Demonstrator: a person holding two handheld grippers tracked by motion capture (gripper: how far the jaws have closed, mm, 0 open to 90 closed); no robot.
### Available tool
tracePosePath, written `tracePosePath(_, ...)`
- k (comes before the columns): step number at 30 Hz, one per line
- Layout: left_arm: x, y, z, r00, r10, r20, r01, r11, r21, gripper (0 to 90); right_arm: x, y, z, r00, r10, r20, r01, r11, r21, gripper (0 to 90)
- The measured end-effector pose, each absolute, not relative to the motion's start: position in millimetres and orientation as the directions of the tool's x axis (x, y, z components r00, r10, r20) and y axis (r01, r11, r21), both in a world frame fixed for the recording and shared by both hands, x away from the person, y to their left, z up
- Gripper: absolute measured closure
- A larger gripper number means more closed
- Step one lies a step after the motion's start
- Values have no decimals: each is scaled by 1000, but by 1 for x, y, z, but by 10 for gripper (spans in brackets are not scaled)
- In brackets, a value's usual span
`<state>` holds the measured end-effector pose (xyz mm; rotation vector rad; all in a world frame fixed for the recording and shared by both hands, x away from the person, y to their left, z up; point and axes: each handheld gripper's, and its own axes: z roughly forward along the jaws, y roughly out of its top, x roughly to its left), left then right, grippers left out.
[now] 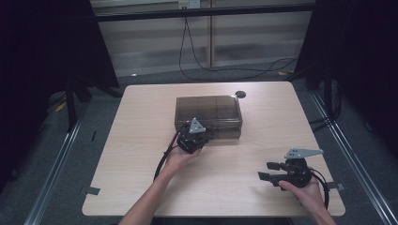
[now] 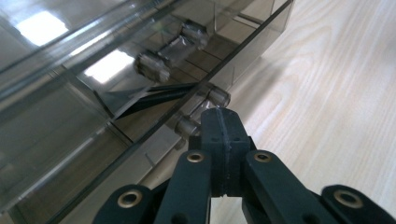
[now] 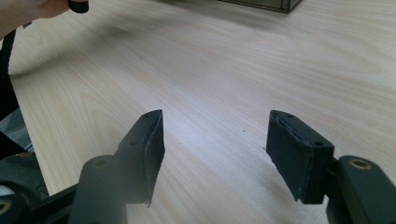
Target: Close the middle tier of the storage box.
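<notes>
Probably the stiff, slippery plastic box (image 1: 209,116) in the middle of the surface (image 1: 141,164) opens best at its front latch (image 2: 205,105), where the left gripper (image 2: 223,122) touches with jaws together, while the right gripper (image 3: 212,140) waits with jaws apart.

High view: set above the near edge, looking forward and down over the whole tabletop (image 1: 141,140).
Left claw view: very near, looking along the left claw (image 2: 223,122) at the front edge of the smoky plastic box (image 2: 70,140).
Right claw view: low, close over bare wood.
Shared: all three show the box and tabletop.
</notes>
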<state>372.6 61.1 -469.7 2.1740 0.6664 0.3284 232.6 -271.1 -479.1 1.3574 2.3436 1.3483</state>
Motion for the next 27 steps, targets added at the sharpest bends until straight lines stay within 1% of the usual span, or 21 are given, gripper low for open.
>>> tracePosePath(6,376,61,-469,828,560,14,345,-529,775,900,233,-272,-480,-590,744,312,643,200,739,371)
tracePosePath(14,381,62,-469,816,579,2,360,-511,780,900,234,-272,-481,-594,742,311,641,203,740,371)
tracePosePath(26,387,61,-469,810,586,30,355,-530,770,900,235,-273,-481,-596,738,316,642,203,739,370)
tracePosePath(27,387,60,-470,809,588,16,362,-520,774,900,235,-273,-481,-595,739,316,643,202,739,370)
